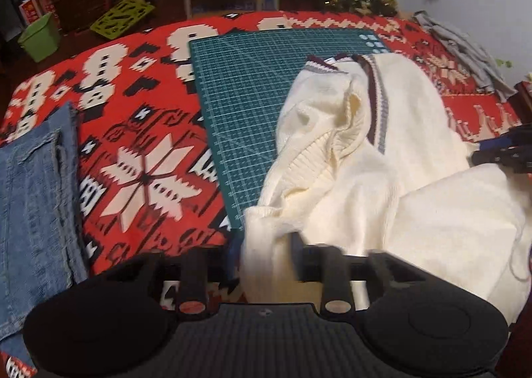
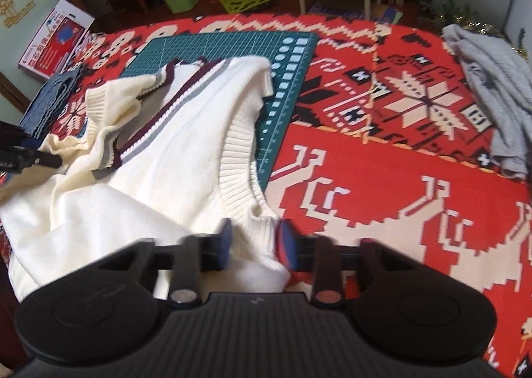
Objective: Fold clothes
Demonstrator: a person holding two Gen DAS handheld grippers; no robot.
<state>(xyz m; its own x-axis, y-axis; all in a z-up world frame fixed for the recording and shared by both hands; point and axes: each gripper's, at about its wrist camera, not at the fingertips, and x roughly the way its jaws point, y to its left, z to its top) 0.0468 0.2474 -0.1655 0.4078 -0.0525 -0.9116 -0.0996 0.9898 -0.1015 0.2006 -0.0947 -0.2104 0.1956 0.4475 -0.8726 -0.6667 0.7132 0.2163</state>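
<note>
The cream vest (image 1: 382, 158) is lying rumpled w/ its upper half on the green cutting mat (image 1: 239, 105) and its lower half spilling off the mat's near edge, toward the camera. It isn't folded yet: the striped V-neck (image 2: 156, 118) is sitting twisted, one armhole is bunching up, and the body is creasing.

The left gripper (image 1: 266, 255) is reaching in at the vest's near-left corner, off the mat's near edge. Cloth is sitting btwn its fingers, which are standing apart; whether it's actually pinching I can't tell, the view is blurring there. The right gripper (image 2: 256, 245) is working at the near-right ribbed hem, just off the mat's right edge. Its blue pads (image 2: 226, 241) are sitting either side of a fold of cloth w/ a gap showing, so grip is not certain either.

Judging progress: the jeans (image 1: 36, 198), well left of the mat, are looking folded already, approx. done. The grey garment (image 2: 492, 85), far right of the mat, is lying in a heap, prob. still waiting. So the vest is at the spread-and-flatten stage, w/ every fold still to do.
</note>
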